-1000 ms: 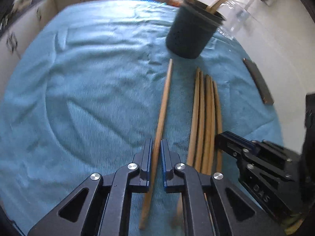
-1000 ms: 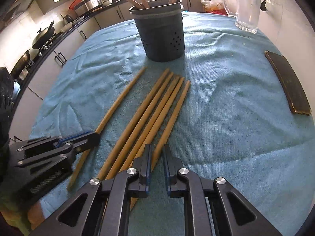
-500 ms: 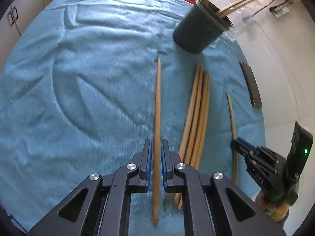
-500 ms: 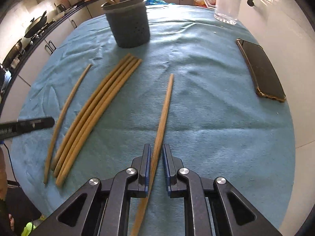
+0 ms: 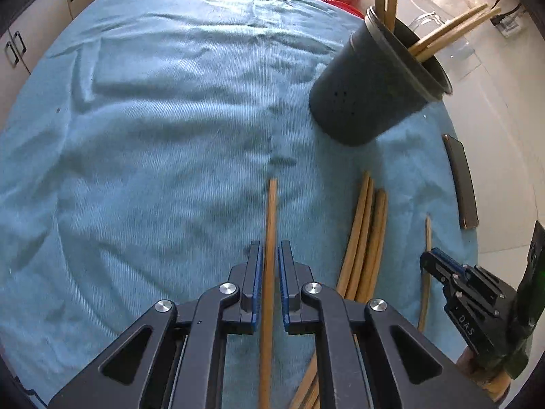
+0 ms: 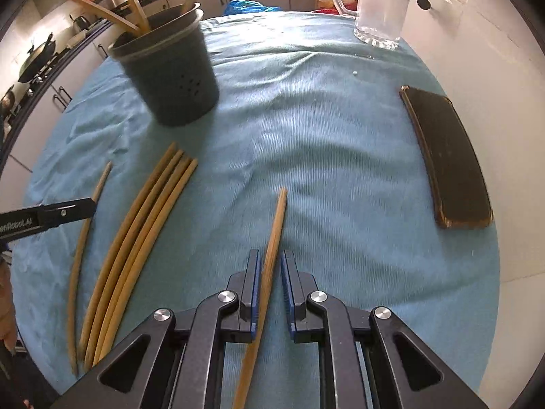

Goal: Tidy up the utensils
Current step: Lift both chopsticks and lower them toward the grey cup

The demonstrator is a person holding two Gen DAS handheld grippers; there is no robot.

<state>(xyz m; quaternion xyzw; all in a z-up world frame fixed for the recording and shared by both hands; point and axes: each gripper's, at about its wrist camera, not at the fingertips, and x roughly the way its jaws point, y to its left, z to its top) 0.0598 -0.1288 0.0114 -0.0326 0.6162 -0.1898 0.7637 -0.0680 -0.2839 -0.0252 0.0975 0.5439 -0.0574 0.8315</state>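
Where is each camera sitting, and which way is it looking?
Left wrist view: sits on the left gripper, looking down along its held chopstick over the blue cloth; the right gripper shows at the edge.
Right wrist view: sits on the right gripper, looking down along its own chopstick; the left gripper pokes in.
Both share the dark holder, loose chopsticks and phone.

Daylight from 1 o'clock, bright. White counter (image 6: 483,68) glares, near blown out. Dark holder (image 6: 170,75) motion-blurred. Fisheye bends edges; corners black.
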